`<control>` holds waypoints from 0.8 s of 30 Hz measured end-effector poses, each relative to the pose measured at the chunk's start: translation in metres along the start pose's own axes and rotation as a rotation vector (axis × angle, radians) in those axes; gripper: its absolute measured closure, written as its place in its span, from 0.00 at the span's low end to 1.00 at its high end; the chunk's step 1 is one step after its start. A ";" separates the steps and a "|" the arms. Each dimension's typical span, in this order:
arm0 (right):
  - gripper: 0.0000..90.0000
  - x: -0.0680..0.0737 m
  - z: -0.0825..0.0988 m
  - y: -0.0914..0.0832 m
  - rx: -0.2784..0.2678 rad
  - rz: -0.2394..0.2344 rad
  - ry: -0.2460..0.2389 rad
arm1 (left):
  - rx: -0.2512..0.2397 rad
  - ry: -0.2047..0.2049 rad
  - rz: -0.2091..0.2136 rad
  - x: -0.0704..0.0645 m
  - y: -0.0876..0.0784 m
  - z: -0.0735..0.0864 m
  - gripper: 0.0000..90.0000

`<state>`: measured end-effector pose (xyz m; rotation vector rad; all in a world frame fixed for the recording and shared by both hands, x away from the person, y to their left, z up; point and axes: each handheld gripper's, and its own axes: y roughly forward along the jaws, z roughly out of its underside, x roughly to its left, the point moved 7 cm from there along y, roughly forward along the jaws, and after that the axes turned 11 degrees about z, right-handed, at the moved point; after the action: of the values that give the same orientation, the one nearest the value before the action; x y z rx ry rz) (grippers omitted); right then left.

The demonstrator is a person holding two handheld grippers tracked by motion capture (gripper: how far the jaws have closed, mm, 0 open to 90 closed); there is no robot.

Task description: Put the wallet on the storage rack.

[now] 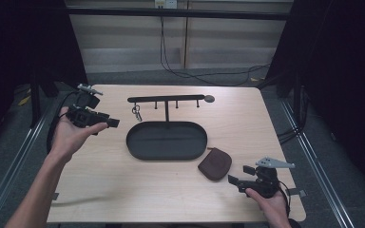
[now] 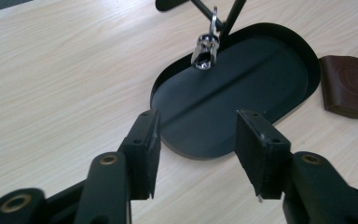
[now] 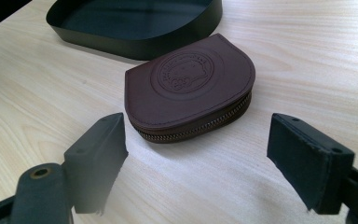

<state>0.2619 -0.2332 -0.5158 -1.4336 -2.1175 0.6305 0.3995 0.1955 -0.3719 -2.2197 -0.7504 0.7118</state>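
Your right hand-held gripper (image 3: 196,163) gapes, aimed at the brown leather coin pouch (image 3: 191,86) flat on the tabletop (image 3: 284,56) beside the black tray (image 3: 135,28). Looks light, soft; pinch across zipper edge. Left hand-held gripper (image 2: 196,149) also apart, empty.

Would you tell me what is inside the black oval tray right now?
Nothing lies in the black oval tray: its dark floor is bare, apart from the stand's post rising at the back edge. The keyring hangs from the rail above the table; the brown pouch sits outside.
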 end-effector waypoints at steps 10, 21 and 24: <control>0.21 0.000 0.000 0.002 0.010 0.000 0.004 | -0.063 -0.031 0.018 -0.004 0.004 0.034 0.40; 0.21 -0.003 0.000 0.002 0.015 0.001 0.014 | -0.099 -0.062 0.065 -0.005 0.014 0.070 0.25; 0.21 -0.004 -0.002 0.001 0.014 0.000 0.039 | -0.083 -0.043 0.092 -0.008 0.017 0.085 0.20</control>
<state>0.2652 -0.2369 -0.5151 -1.4276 -2.0795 0.6115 0.3434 0.2158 -0.4345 -2.3336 -0.7144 0.7886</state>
